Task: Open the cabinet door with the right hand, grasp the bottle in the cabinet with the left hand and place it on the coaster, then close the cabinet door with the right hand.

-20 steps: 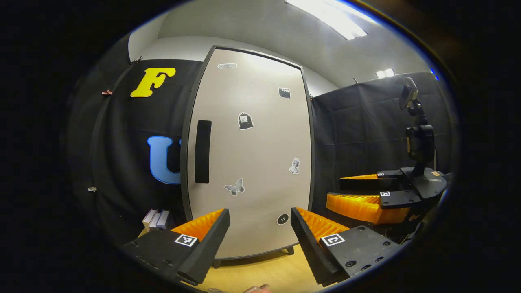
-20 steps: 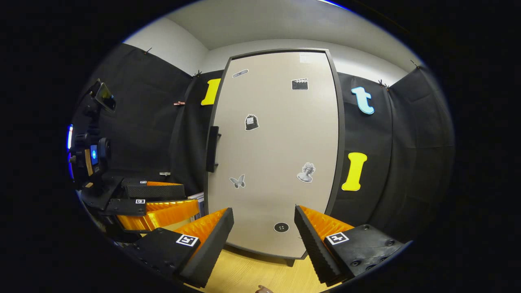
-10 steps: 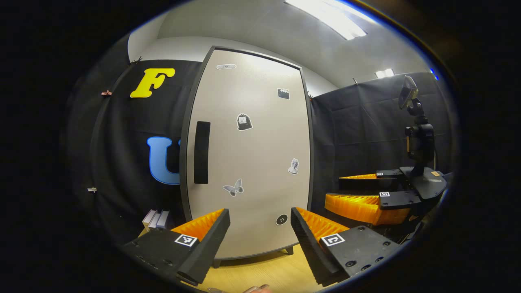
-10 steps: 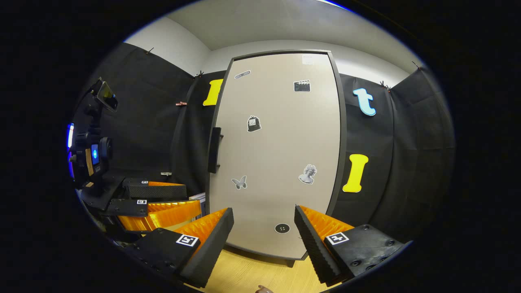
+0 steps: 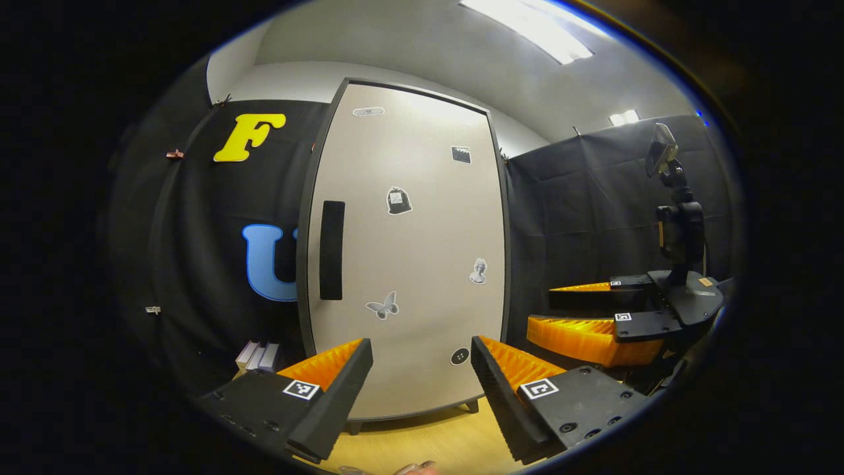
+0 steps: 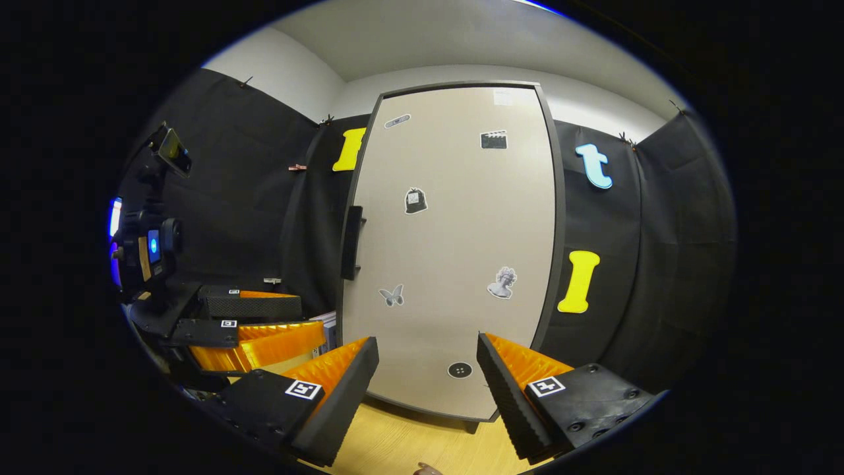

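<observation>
Drifting a touch rightward in both views over the last second, the cabinet door [image 5: 405,251] is still closed, so opening has not begun and the bottle stays hidden behind it. Its handle [image 5: 331,250] runs upright along the door's left edge. Left gripper [image 5: 422,359] and right gripper [image 6: 428,359] hang near the door, jaws spread and empty.

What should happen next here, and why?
Probably the right gripper should reach for the dark handle on the cabinet door: the door looks shut, both grippers are open and apart from it, and the bottle must be behind it.
</observation>
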